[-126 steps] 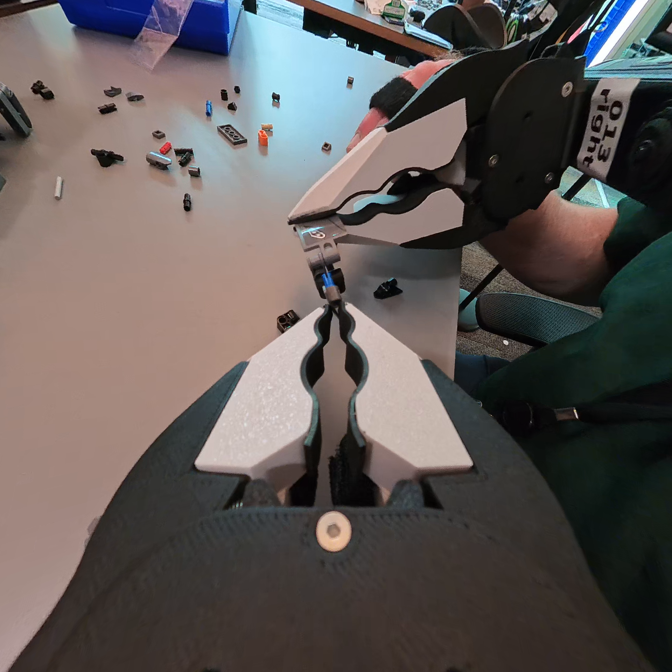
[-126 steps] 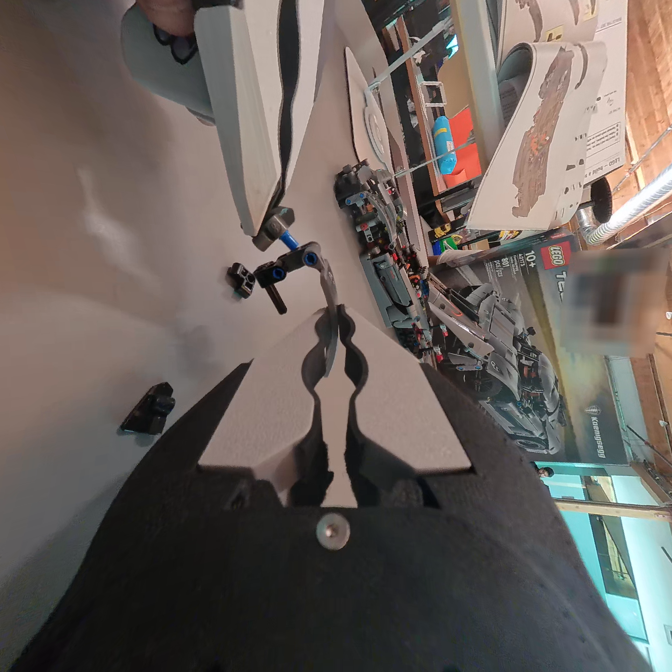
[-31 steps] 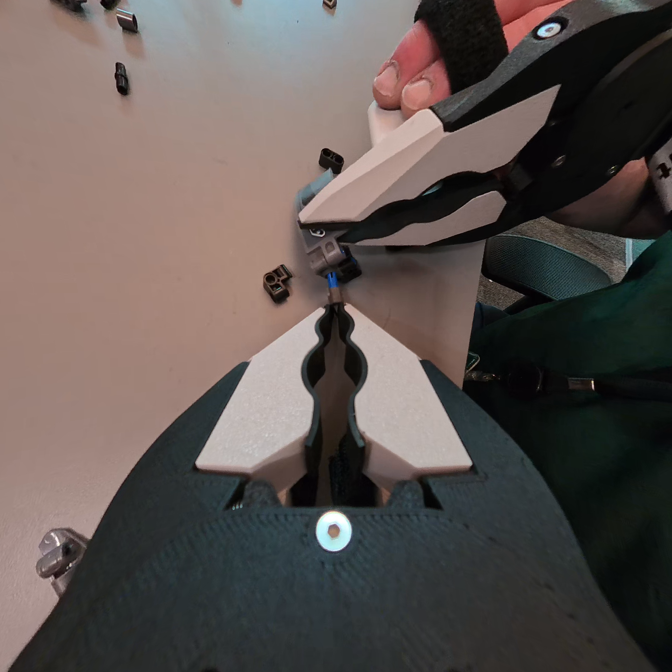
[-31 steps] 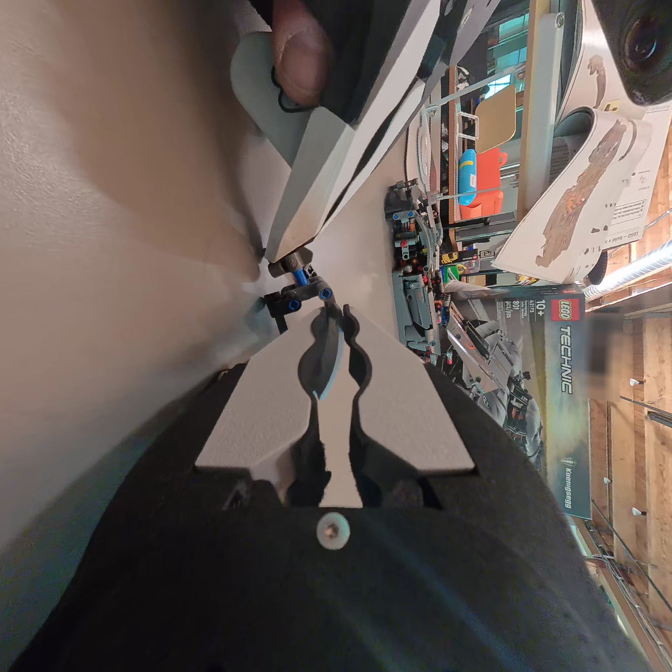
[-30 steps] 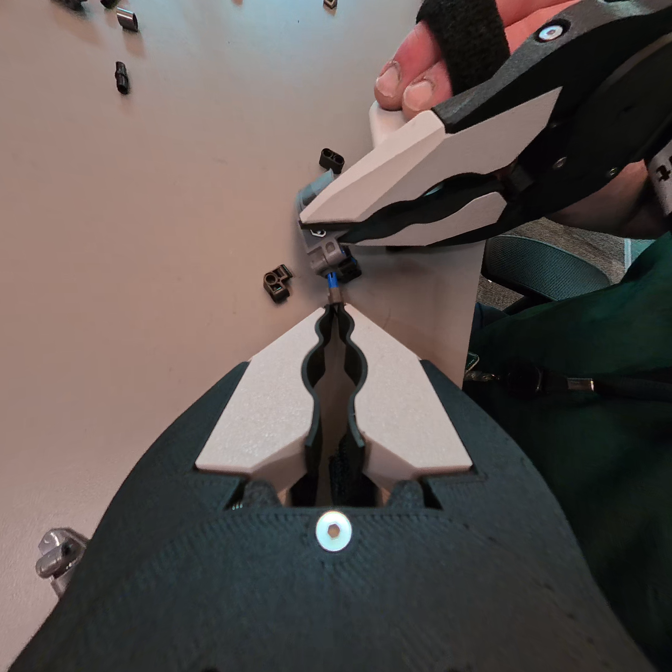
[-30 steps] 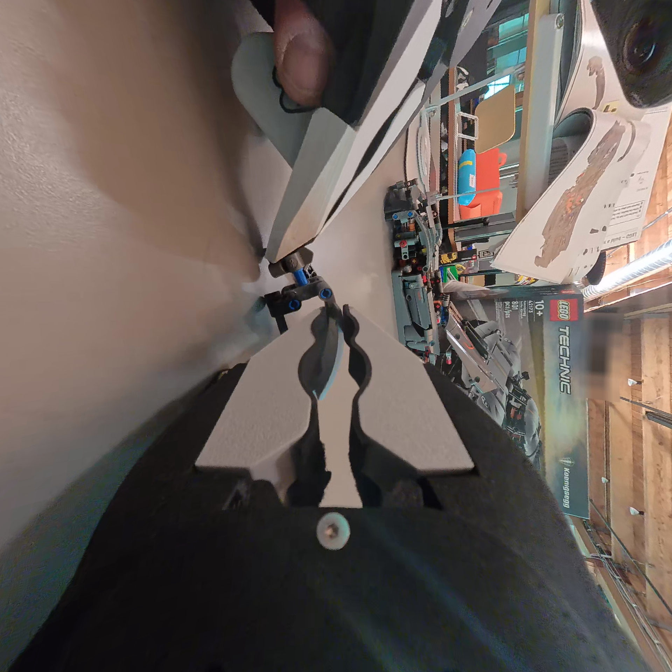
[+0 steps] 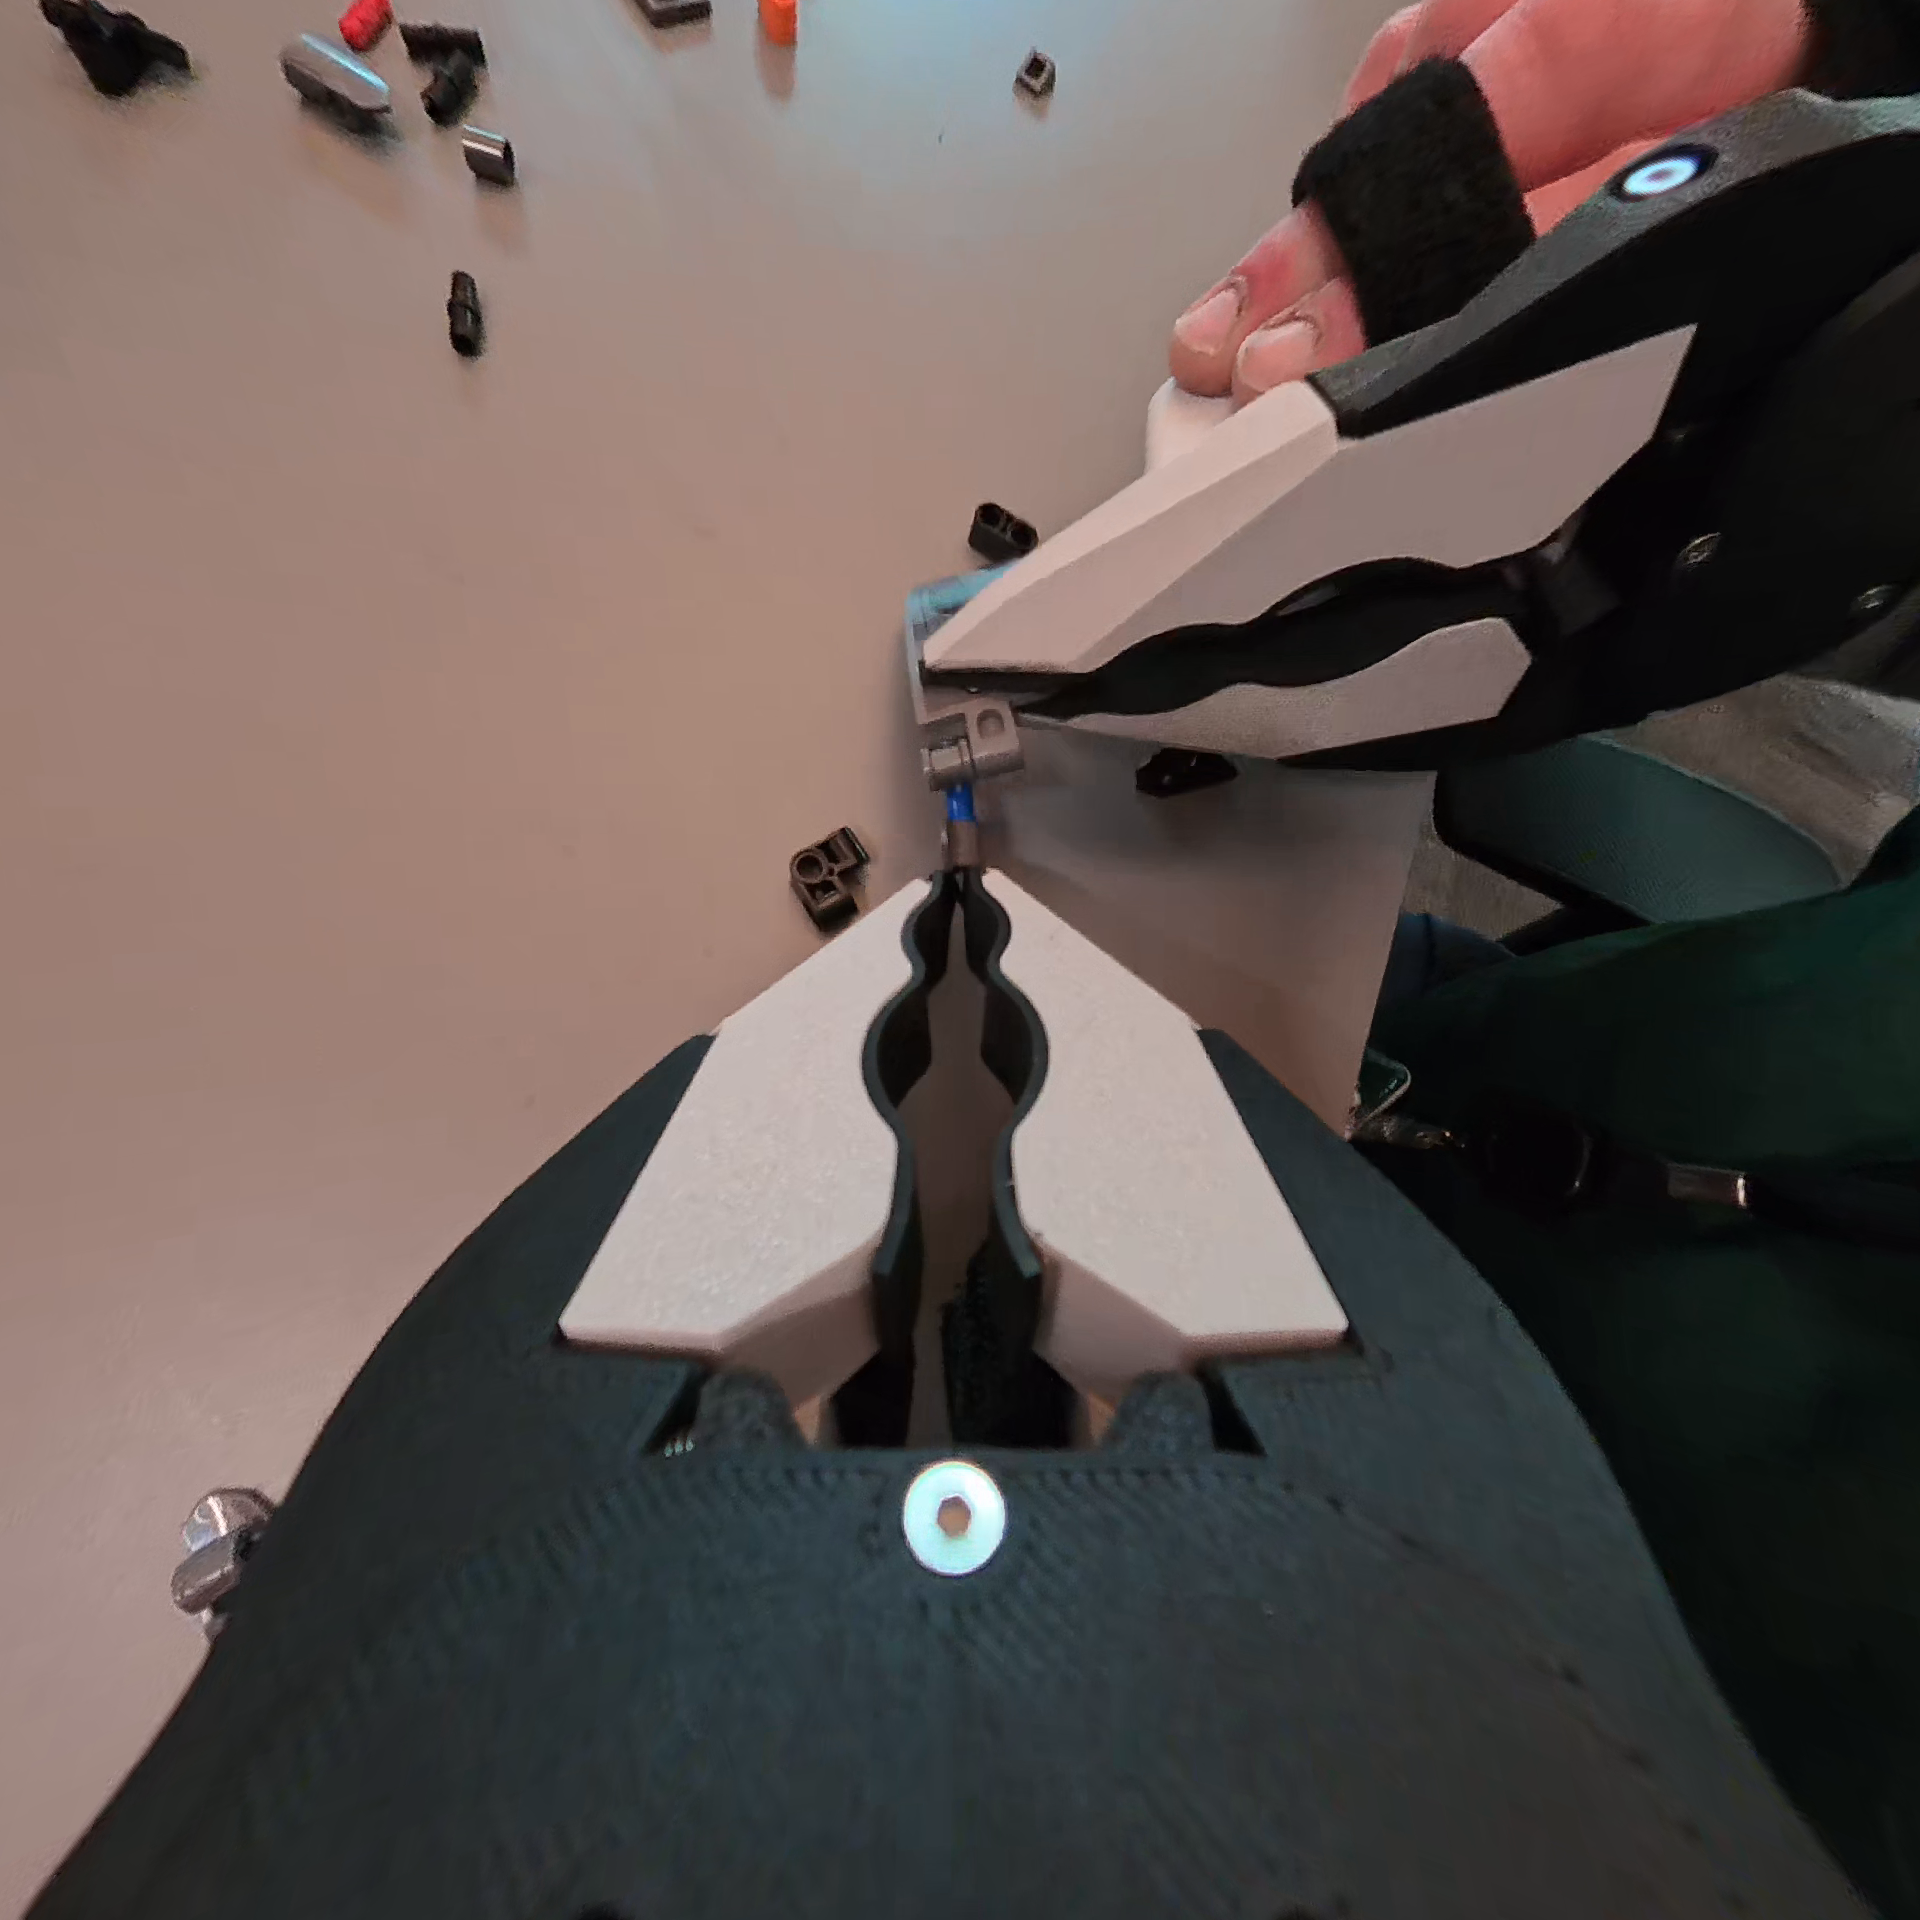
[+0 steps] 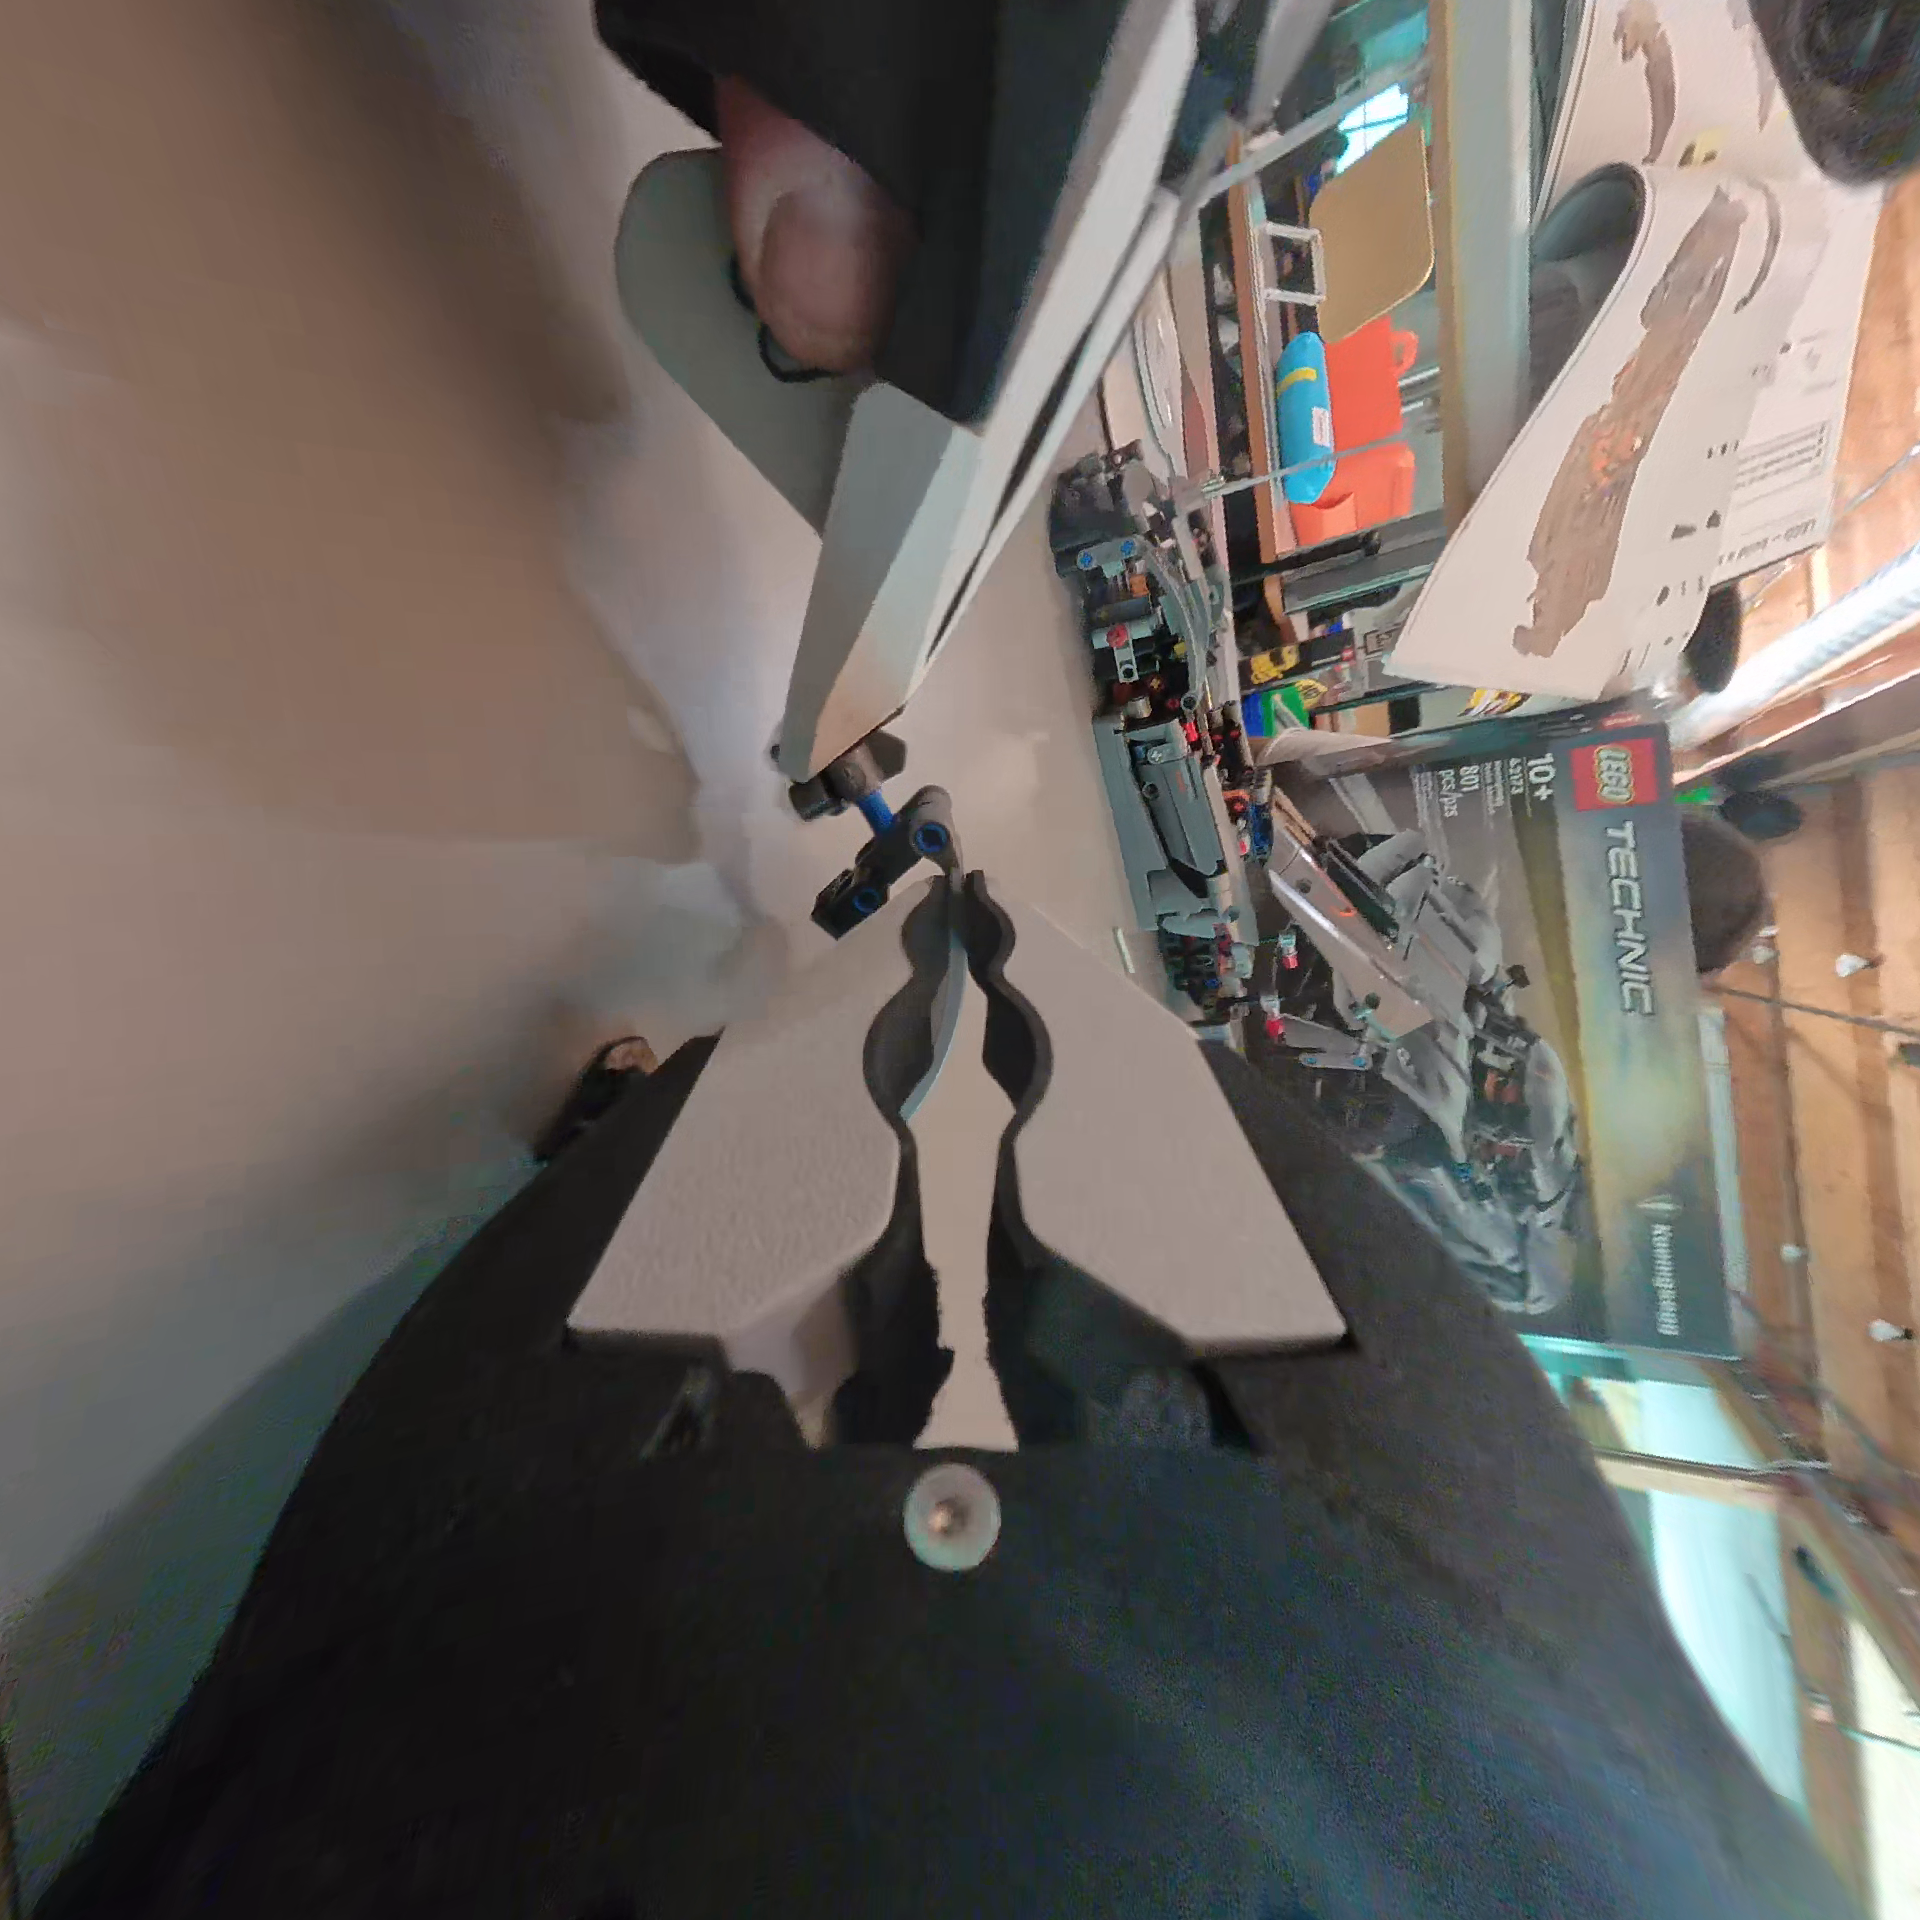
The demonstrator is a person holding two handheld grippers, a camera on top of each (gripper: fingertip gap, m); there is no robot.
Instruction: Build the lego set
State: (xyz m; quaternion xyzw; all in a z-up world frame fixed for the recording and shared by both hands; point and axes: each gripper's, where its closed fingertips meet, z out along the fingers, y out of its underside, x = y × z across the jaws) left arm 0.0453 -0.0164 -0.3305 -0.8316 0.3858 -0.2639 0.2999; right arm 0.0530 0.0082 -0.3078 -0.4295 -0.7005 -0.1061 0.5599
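My left claw (image 7: 961, 878) is clenched on a small grey connector (image 7: 963, 847) with a blue pin (image 7: 958, 802). My right claw (image 8: 961, 883) grips a curved grey panel piece (image 8: 940, 1023), its black beam (image 8: 878, 868) beside the pin. Both are above the table (image 7: 364, 623), near a black connector (image 7: 828, 876). Only the right wrist view shows the half-built car (image 8: 1164, 790) and set box (image 8: 1621, 1029) beyond the panel.

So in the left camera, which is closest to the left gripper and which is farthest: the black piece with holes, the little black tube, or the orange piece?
From the left gripper:
1. Black piece with holes, just left of the tips.
2. Little black tube, farther up the table, left.
3. Orange piece, at the top edge.
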